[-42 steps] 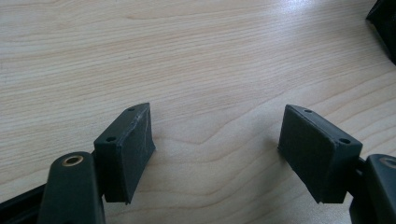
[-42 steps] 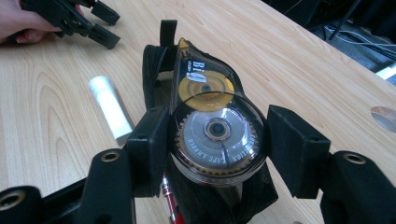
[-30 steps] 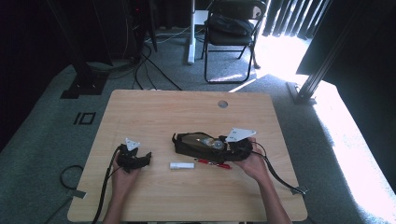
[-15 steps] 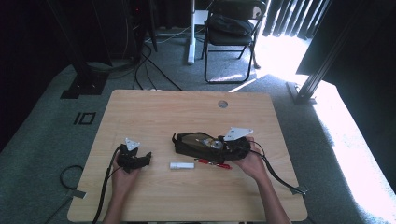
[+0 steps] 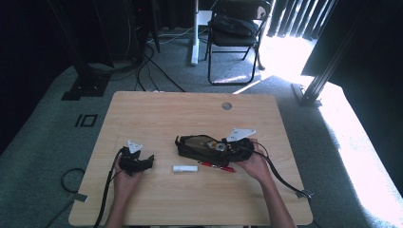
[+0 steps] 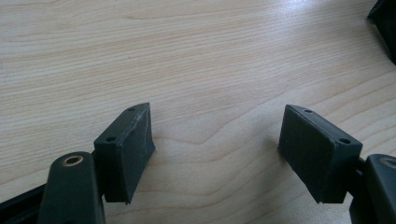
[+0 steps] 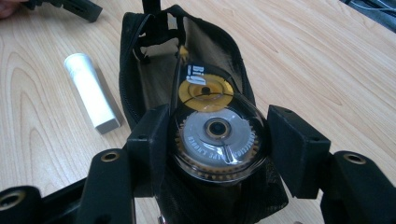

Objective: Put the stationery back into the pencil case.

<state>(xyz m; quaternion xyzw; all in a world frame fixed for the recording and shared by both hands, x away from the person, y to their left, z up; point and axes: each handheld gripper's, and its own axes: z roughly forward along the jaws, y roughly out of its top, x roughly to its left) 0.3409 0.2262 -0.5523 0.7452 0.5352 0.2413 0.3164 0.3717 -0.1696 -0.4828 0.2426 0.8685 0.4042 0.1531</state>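
A: Your right gripper (image 7: 212,154) has its fingers (image 7: 150,144) set to either side of the correction tape dispenser (image 7: 215,135), a clear round case with a yellow reel and a grey toothed wheel. The near finger lies against the case; the far one stands just beside it, and I cannot tell whether it presses. So a firm grasp I cannot confirm.

B: And where is the dispenser lying?

A: In the mouth of the black pouch (image 5: 192,147), which lies unzipped on the wooden surface (image 5: 190,114), right of the middle in the high view. Just beside the pouch on your side you have a white capped stick (image 5: 185,168) and a red pen (image 5: 216,166), both flat on the wood.

B: My left?

A: Your left gripper (image 6: 217,140) is released: its fingers (image 6: 126,149) stand wide apart over bare wood with nothing between them. In the high view it rests in your left hand (image 5: 127,178), well apart from the pouch.
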